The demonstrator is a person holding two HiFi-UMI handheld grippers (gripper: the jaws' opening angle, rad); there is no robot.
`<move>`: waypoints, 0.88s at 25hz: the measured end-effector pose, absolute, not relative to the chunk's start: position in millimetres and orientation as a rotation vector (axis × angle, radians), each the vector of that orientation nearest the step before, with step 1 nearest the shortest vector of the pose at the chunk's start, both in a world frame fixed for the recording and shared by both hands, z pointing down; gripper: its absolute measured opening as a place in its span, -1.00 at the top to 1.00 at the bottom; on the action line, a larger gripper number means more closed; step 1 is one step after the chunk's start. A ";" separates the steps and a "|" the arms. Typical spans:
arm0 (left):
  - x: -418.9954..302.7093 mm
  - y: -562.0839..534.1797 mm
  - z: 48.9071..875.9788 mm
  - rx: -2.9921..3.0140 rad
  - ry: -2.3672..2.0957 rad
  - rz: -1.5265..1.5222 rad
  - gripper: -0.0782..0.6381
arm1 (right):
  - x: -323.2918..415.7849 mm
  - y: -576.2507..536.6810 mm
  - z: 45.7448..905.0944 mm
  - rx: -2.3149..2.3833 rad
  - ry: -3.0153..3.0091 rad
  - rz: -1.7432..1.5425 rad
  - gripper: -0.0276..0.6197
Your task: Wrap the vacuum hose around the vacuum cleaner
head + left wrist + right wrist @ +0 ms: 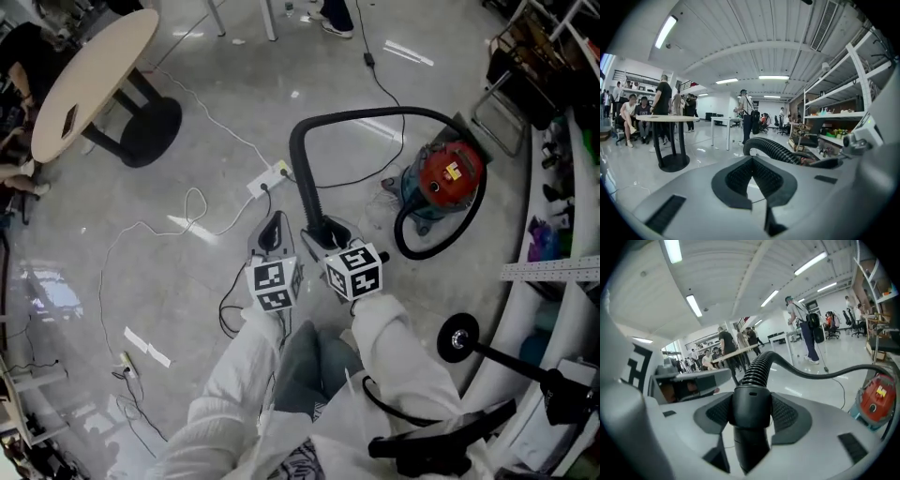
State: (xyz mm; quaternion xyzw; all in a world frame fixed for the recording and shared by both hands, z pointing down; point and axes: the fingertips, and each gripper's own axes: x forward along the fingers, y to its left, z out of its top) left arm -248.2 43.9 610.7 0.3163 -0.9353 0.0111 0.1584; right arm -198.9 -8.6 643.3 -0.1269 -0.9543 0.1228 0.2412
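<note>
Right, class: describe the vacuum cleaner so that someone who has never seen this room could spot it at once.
Start at the curved white shelving on the head view's right; the vacuum cleaner stands on the floor just left of it. It alone is a squat teal drum with a red lid, a black hose looping from it.

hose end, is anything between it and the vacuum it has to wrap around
Nothing solid. The right gripper holds the hose end; only bare floor and a thin cable lie between it and the vacuum.
</note>
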 end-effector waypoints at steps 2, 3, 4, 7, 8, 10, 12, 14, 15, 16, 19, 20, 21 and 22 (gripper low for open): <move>-258.5 41.8 561.7 0.932 -2.684 0.012 0.77 | -216.3 -15.3 583.1 -0.296 -2.681 0.379 0.17; -265.1 38.9 537.8 0.949 -2.689 0.004 0.77 | -224.6 -19.9 554.6 -0.268 -2.719 0.394 0.17; -271.9 34.9 513.7 0.970 -2.696 -0.004 0.77 | -232.2 -24.8 527.5 -0.241 -2.757 0.393 0.17; -284.8 17.2 448.7 1.042 -2.685 -0.032 0.77 | -247.7 -40.1 456.8 -0.176 -2.868 0.355 0.17; -288.2 9.9 431.9 1.063 -2.686 -0.041 0.77 | -250.9 -46.4 437.0 -0.153 -2.904 0.351 0.17; -296.2 -7.4 404.2 1.110 -2.721 -0.042 0.77 | -255.5 -63.3 402.8 -0.094 -2.979 0.353 0.17; -299.3 -29.9 381.5 1.162 -2.737 -0.030 0.77 | -259.6 -85.6 375.2 -0.019 -3.046 0.359 0.17; -301.6 -58.0 364.6 1.230 -2.727 -0.032 0.77 | -266.4 -110.8 352.7 0.051 -3.099 0.367 0.17; -305.1 -73.6 356.7 1.264 -2.727 -0.034 0.77 | -271.1 -124.6 342.1 0.086 -3.125 0.370 0.17; -309.9 -89.8 348.5 1.296 -2.729 -0.034 0.77 | -276.1 -140.2 331.5 0.129 -3.153 0.371 0.17; -327.0 -141.1 328.4 1.378 -2.720 -0.037 0.77 | -283.7 -201.4 301.6 0.341 -3.227 0.380 0.17; -333.4 -159.4 323.4 1.405 -2.710 -0.039 0.77 | -283.5 -226.1 292.6 0.420 -3.243 0.403 0.17; -339.7 -177.7 317.5 1.430 -2.704 -0.038 0.77 | -282.9 -250.7 283.7 0.485 -3.254 0.432 0.17; -345.1 -195.8 310.3 1.453 -2.700 -0.035 0.77 | -281.9 -273.3 274.9 0.534 -3.263 0.442 0.17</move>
